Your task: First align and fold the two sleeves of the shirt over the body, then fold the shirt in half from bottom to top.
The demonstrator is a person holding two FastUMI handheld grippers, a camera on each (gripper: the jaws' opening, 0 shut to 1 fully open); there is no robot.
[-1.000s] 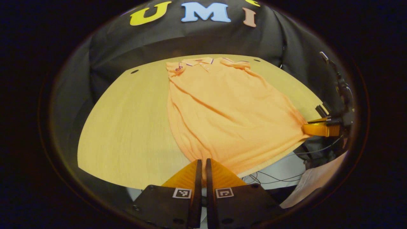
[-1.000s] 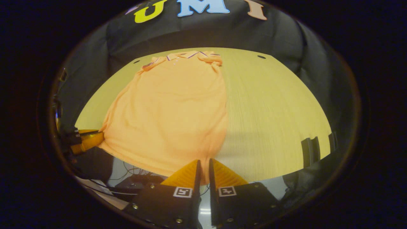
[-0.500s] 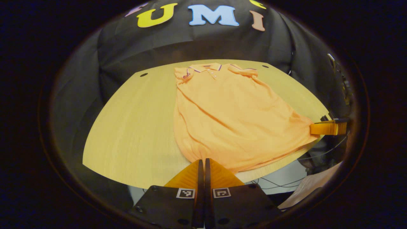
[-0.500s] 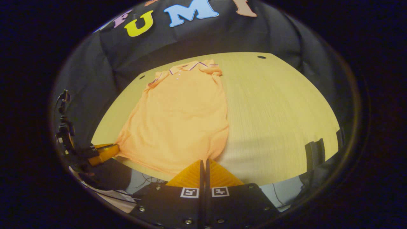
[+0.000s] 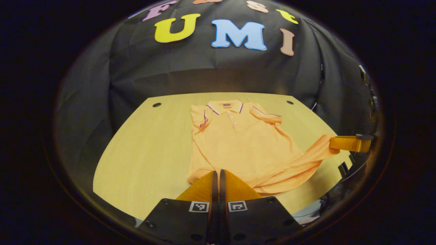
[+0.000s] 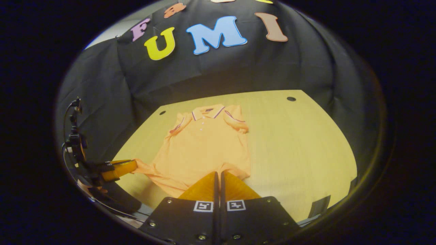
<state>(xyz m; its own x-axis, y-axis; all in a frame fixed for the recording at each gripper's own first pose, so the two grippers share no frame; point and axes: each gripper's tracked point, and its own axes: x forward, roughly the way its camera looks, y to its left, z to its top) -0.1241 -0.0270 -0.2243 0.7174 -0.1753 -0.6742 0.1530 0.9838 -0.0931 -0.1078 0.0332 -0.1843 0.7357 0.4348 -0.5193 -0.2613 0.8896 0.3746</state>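
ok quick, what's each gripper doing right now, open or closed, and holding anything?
Left gripper: closed, pinching the shirt at its bottom hem.
Right gripper: closed, pinching the hem at the other bottom corner.

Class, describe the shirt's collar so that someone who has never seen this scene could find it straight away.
Start at the wooden table in front of the black cloth wall. An orange polo shirt lies on it, its hem pinched at both corners by the left tool and the right tool. The collar is at the shirt's far end, nearest the wall, and carries dark stripe trim and a small button placket.
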